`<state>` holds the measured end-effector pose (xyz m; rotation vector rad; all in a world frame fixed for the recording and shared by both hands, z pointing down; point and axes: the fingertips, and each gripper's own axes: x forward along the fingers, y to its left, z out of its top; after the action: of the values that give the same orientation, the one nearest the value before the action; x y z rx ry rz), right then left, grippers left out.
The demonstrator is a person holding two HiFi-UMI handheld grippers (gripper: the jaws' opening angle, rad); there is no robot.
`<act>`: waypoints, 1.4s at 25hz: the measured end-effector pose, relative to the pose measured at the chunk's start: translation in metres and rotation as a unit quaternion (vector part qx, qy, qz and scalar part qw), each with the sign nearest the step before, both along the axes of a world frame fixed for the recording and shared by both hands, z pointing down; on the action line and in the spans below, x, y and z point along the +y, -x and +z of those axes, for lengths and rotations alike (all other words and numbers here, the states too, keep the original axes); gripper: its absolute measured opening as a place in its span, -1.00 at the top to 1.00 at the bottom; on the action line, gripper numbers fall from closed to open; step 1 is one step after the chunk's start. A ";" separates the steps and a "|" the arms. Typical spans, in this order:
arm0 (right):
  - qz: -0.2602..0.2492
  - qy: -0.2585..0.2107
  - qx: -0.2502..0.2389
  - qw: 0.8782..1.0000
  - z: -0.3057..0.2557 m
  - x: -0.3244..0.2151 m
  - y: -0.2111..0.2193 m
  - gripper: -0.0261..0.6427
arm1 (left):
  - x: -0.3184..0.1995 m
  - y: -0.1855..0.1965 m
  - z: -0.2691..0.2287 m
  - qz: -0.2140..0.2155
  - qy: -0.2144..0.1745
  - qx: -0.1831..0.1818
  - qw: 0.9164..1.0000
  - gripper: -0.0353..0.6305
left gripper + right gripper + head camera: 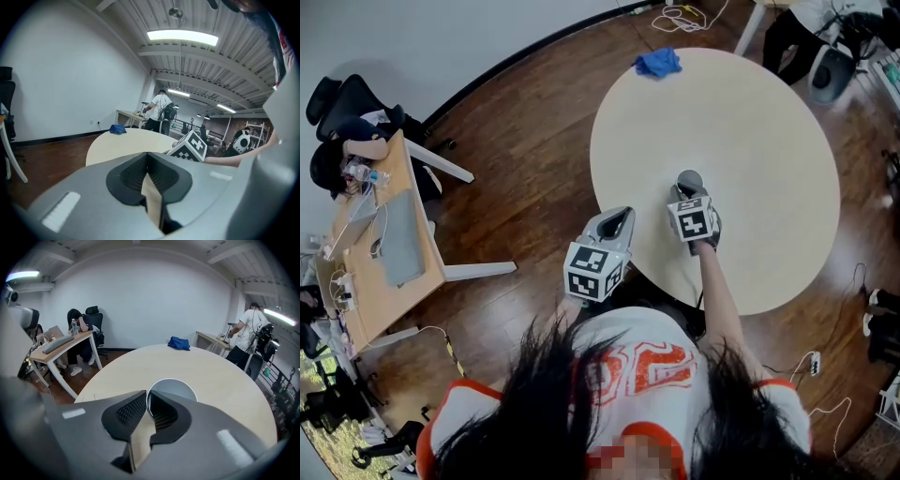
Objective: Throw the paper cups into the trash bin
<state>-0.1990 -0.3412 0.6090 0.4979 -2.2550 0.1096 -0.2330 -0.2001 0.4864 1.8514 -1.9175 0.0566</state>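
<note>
Far left in the head view: wooden desk (361,300) with a grey laptop (398,239) and clutter on it, black office chair (342,103) behind it, dark wood floor (516,141) all round

Left gripper (617,217) hangs over the near left edge of the round table (769,141), marker cube toward the person, tips aimed at the table. In the left gripper view the left gripper (147,161) has both jaws pressed together with nothing between them, and the tabletop (122,140) stretches out ahead

Right gripper (687,190) sits just right of it, further in over the table, tilted down onto the paper cup (689,178). The cup stands upright, mouth open, on the near-centre part of the tabletop. In the right gripper view the right gripper (146,401) is clamped on the cup's near left rim: one jaw inside the paper cup (176,390), the other outside, the wall pinched between the pads. The person's bare forearm (722,300) runs back from this gripper to an orange and white shirt (647,366)

Blue cloth (658,63) lies crumpled at the table's far edge, well apart from the cup, also seen in the right gripper view (178,343). Right of that, a standing person (246,333) in a white top by a far desk
</note>
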 end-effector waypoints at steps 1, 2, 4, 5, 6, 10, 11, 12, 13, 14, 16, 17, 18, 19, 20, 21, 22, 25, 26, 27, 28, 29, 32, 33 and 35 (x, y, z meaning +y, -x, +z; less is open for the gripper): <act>0.002 0.002 0.000 1.000 0.001 0.000 -0.001 0.83 | 0.000 0.001 0.000 -0.001 -0.001 0.000 1.000 0.89; 0.004 0.003 0.000 1.000 0.001 0.001 -0.001 0.83 | 0.001 0.001 0.000 -0.002 -0.002 0.000 1.000 0.89; 0.007 0.007 -0.003 1.000 0.000 0.003 -0.003 0.83 | 0.002 0.002 -0.001 -0.003 -0.004 0.000 1.000 0.89; 0.009 0.010 -0.005 1.000 -0.001 0.005 -0.003 0.83 | 0.003 0.003 -0.002 -0.003 -0.005 0.000 1.000 0.89; 0.011 0.013 -0.007 1.000 -0.002 0.007 -0.004 0.83 | 0.003 0.003 -0.002 -0.002 -0.006 0.000 1.000 0.89; 0.016 0.013 -0.011 1.000 -0.006 0.017 -0.011 0.83 | 0.008 0.002 -0.004 0.002 -0.009 -0.001 1.000 0.89; 0.020 0.013 -0.014 1.000 -0.008 0.020 -0.013 0.83 | 0.009 0.001 -0.004 0.004 -0.010 -0.001 1.000 0.89; 0.023 0.013 -0.019 0.999 -0.011 0.023 -0.016 0.83 | 0.010 0.000 -0.005 0.007 -0.012 -0.001 1.000 0.89; 0.028 0.014 -0.024 0.999 -0.015 0.026 -0.018 0.83 | 0.011 -0.001 -0.006 0.009 -0.013 -0.001 1.000 0.89; 0.031 0.015 -0.029 0.999 -0.018 0.030 -0.020 0.83 | 0.012 -0.002 -0.007 0.012 -0.014 -0.001 1.000 0.89; 0.038 0.015 -0.038 0.998 -0.023 0.038 -0.025 0.83 | 0.015 -0.005 -0.008 0.017 -0.016 0.001 1.000 0.89; 0.041 0.015 -0.041 0.998 -0.026 0.042 -0.028 0.83 | 0.017 -0.006 -0.009 0.020 -0.017 0.002 1.000 0.89; 0.044 0.014 -0.044 0.998 -0.029 0.047 -0.030 0.83 | 0.019 -0.007 -0.009 0.024 -0.019 0.003 1.000 0.89; 0.048 0.014 -0.047 0.998 -0.031 0.052 -0.032 0.83 | 0.021 -0.008 -0.009 0.027 -0.021 0.004 0.999 0.89; 0.053 0.014 -0.051 0.997 -0.034 0.057 -0.034 0.83 | 0.023 -0.010 -0.009 0.032 -0.022 0.004 0.999 0.89; 0.058 0.014 -0.055 0.997 -0.036 0.063 -0.038 0.83 | 0.025 -0.013 -0.010 0.037 -0.023 0.004 0.999 0.89; 0.064 0.014 -0.060 0.996 -0.039 0.069 -0.041 0.83 | 0.027 -0.016 -0.010 0.044 -0.024 0.004 0.999 0.89; 0.080 0.016 -0.074 0.994 -0.047 0.089 -0.053 0.83 | 0.037 -0.028 -0.010 0.064 -0.025 0.005 0.998 0.89; 0.085 0.016 -0.078 0.993 -0.049 0.096 -0.056 0.83 | 0.041 -0.031 -0.008 0.070 -0.025 0.004 0.997 0.89; 0.090 0.016 -0.081 0.993 -0.050 0.103 -0.060 0.83 | 0.045 -0.035 -0.007 0.077 -0.024 0.003 0.997 0.89; 0.096 0.015 -0.083 0.992 -0.051 0.111 -0.064 0.83 | 0.050 -0.039 -0.006 0.084 -0.022 0.003 0.996 0.89; 0.103 0.015 -0.086 0.991 -0.052 0.118 -0.068 0.83 | 0.055 -0.043 -0.005 0.091 -0.020 0.003 0.996 0.89; 0.125 0.013 -0.092 0.988 -0.055 0.140 -0.081 0.83 | 0.070 -0.054 -0.001 0.113 -0.016 0.005 0.993 0.89; 0.131 0.013 -0.094 0.987 -0.055 0.147 -0.084 0.83 | 0.074 -0.056 0.001 0.119 -0.015 0.006 0.993 0.89; 0.139 0.013 -0.096 0.985 -0.057 0.163 -0.092 0.83 | 0.081 -0.063 0.004 0.128 -0.012 0.011 0.992 0.89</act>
<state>-0.1070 -0.1785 0.5524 0.8173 -2.3547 0.3430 -0.1703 -0.1187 0.4906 2.0957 -1.6611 0.0964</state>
